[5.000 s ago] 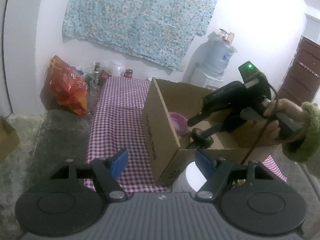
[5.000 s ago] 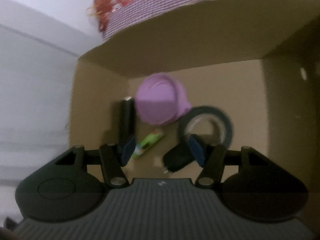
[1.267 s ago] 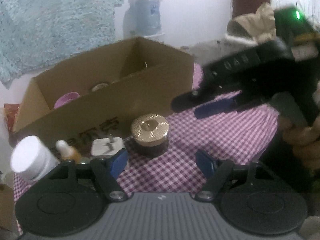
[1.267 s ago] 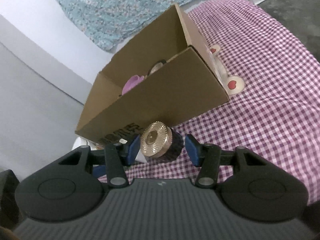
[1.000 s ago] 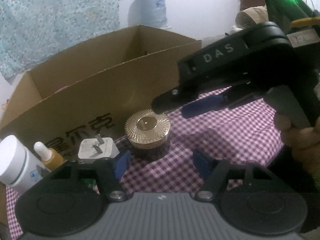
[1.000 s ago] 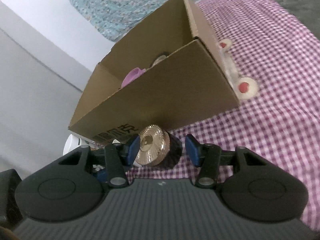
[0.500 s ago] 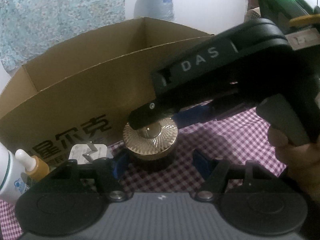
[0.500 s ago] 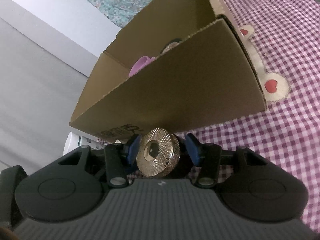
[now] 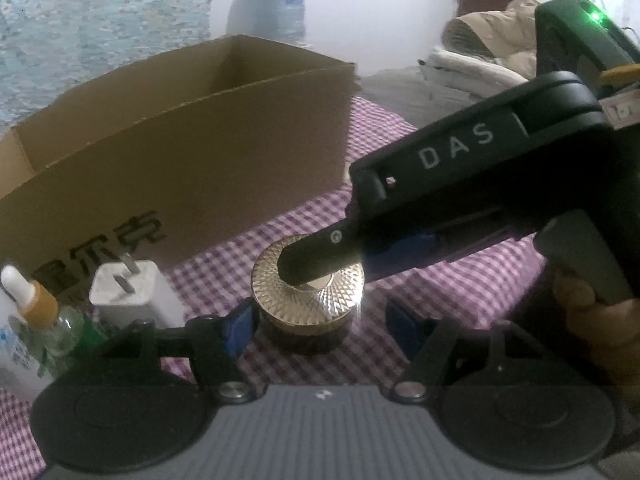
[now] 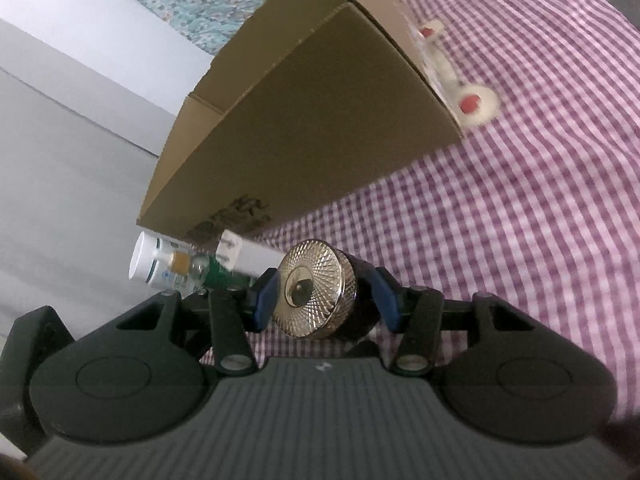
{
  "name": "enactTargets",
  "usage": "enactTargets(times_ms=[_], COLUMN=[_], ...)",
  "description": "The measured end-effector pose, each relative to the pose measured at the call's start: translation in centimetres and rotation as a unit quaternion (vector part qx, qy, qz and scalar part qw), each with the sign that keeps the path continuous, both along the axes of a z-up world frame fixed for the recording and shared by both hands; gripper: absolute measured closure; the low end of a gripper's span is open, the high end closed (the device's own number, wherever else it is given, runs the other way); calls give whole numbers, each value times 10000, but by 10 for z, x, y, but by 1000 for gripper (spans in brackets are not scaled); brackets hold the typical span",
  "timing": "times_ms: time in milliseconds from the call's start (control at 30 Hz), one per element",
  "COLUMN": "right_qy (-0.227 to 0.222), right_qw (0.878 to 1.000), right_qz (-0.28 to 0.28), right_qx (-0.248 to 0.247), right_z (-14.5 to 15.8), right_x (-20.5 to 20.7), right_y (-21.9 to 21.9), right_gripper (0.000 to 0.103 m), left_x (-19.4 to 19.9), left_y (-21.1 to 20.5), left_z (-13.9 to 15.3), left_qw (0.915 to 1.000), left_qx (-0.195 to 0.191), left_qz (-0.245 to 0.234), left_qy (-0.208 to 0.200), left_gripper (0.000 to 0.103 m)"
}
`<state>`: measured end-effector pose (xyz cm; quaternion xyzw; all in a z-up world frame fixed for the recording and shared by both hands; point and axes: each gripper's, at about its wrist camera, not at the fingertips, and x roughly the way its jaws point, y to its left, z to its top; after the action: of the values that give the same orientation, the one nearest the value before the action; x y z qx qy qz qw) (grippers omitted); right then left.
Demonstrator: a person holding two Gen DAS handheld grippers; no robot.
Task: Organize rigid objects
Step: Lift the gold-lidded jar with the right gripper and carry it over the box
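right tool (image 10: 326, 304) has its blue pads clamped on the gold-lidded jar (image 10: 318, 304), which sits just outside the cardboard box (image 10: 320, 128), at its 6 o'clock, likely bound inside. left tool (image 9: 316, 326) hangs open, empty, around the jar on the worktop (image 9: 460, 276).

My right gripper (image 10: 326, 302), which was over the cardboard box (image 10: 320, 120) five seconds ago, is now closing in around the gold-lidded jar (image 10: 320, 290) on the checked cloth. My left gripper (image 9: 320, 324) is drawing nearer to that jar.
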<state>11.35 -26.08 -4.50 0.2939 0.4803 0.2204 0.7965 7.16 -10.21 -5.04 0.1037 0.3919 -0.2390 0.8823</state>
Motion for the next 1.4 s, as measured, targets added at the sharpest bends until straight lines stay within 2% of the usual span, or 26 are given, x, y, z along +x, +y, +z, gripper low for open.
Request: enactTargets(times_ms=[233,333,367,400,567,800,1167,1400], right_qy=[77,82,-94,-68,63,91,-59,-555], right_qw=[9996,9994,9993,9992,9987,9979,9973,9964], right_qz=[-213,-296,-360,-381,-466,-580,-721,-632], right_qx=[182,175,30,33,202,291,161,51], right_z=[-3,-4,-5,-6,-12,-12,12,54], right_x=[-26,-28,-29,-28,-29,-32,-44,-49], right_y=[-13,-15,-16,-17,-18,-18,-9,5], right_gripper=[52,52,52,53,53,56,58,58], left_x=[-9,-6,-4,-3,3,1,-10,-19], left_y=[-1,-4,-6,-6,-5,0,1,8], left_z=[-2,-4,-6,-7,-10,-9,7,45], left_qw=[9996,9992,9990,9990,9993,9994,9987,9951], left_qx=[112,232,276,304,264,196,28,-99], left_qz=[-175,-238,-237,-222,-130,-138,-195,-78], left_qy=[-189,-238,-243,-241,-242,-253,-475,-983], left_gripper=[34,34,34,36,45,46,46,46])
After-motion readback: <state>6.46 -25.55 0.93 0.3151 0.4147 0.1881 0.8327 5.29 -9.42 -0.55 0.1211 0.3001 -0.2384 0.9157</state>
